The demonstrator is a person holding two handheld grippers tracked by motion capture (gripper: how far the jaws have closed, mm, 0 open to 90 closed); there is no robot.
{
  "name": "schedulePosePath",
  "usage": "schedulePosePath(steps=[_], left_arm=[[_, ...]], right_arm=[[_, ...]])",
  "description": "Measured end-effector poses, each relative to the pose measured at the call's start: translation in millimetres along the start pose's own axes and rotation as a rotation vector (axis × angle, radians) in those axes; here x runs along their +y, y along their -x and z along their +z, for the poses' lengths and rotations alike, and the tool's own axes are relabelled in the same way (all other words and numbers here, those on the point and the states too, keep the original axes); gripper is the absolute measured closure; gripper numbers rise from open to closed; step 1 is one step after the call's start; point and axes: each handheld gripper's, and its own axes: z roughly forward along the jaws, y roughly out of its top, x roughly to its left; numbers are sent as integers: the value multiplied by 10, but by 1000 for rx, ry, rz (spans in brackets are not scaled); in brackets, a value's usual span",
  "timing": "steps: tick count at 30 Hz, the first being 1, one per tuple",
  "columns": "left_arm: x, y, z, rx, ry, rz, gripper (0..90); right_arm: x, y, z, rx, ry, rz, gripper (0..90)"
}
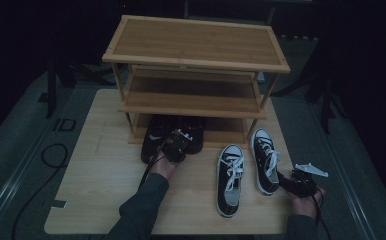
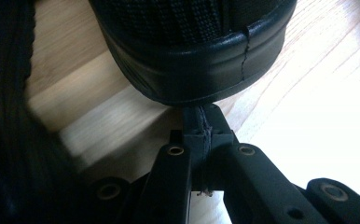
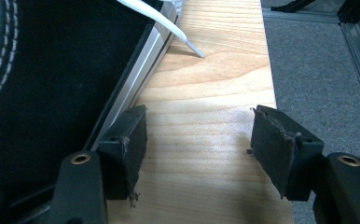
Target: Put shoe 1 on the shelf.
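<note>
Wooden table (image 1: 96,200), three-tier rack (image 1: 196,55) at 12. Black pair (image 1: 153,137) at bottom tier, likely shelved; left gripper (image 1: 173,145) jaws together at heel. Canvas sneakers (image 1: 229,177) at 5 unshelved; right gripper (image 1: 301,182) jaws apart beside.

Dark grey sleeve (image 1: 140,210), black claw (image 3: 197,154), brass-ringed screws, frayed pads (image 3: 271,149)

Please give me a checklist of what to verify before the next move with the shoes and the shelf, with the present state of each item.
1. Left gripper jaws closed: ok, shut at the black shoe heel.
2. Actually gripping that shoe: cannot tell.
3. Right gripper open: ok.
4. Right gripper free of the right sneaker: ok, beside its sole.
5. Middle shelf free: ok.
6. Left sneaker flat on board: ok.
</note>
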Motion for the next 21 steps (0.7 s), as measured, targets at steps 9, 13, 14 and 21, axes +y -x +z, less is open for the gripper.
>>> schedulePosePath(steps=[9,13,14,21], left_arm=[[111,16,60,-5,-12,8,900],[159,16,86,-9,-19,9,900],[163,20,91,-11,-17,9,900],[133,32,36,-17,-4,27,900]], right_arm=[[2,2,2,1,0,-1,355],[2,1,2,0,0,-1,355],[2,1,2,1,0,-1,355],[2,2,3,1,0,-2,355]])
